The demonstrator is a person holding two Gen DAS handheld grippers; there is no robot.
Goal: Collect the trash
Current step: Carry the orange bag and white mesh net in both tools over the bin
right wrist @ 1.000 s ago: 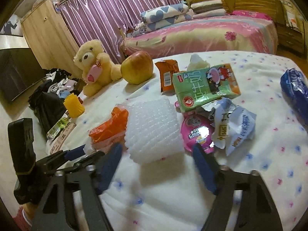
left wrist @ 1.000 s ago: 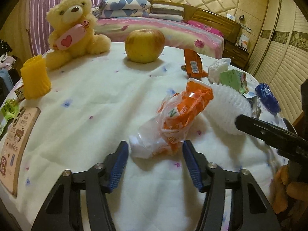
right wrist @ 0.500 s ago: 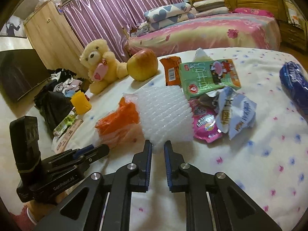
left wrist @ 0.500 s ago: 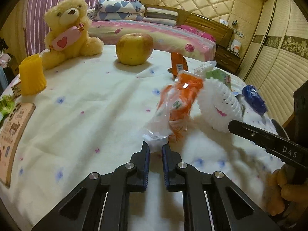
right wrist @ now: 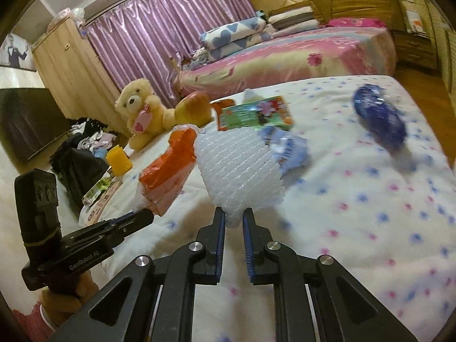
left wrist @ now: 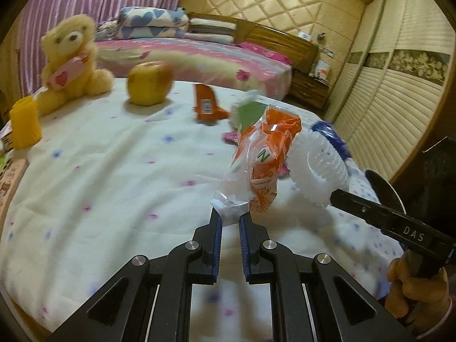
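Observation:
My left gripper point(left wrist: 230, 219) is shut on the clear end of an orange and clear plastic wrapper point(left wrist: 263, 154), which hangs lifted off the white flowered tablecloth point(left wrist: 114, 171). My right gripper point(right wrist: 233, 217) is shut on the lower edge of a white foam fruit net point(right wrist: 240, 165), also raised. The two held pieces hang side by side, the wrapper point(right wrist: 168, 173) left of the net point(left wrist: 319, 171). On the cloth behind lie an orange snack packet point(left wrist: 206, 104), a green milk carton point(right wrist: 256, 114), a pale blue wrapper point(right wrist: 287, 148) and a dark blue wrapper point(right wrist: 379, 119).
A yellow teddy bear point(left wrist: 69, 62), an apple point(left wrist: 149, 82) and a yellow foam net point(left wrist: 24, 122) stand at the far left of the table. A bed point(right wrist: 285, 54) and purple curtains lie beyond. A person's hand point(left wrist: 410, 279) holds the right gripper's handle.
Both grippers closed, the left on the orange wrapper and the right on the foam net. Both then lifted their pieces off the cloth and drew them back, swinging the view.

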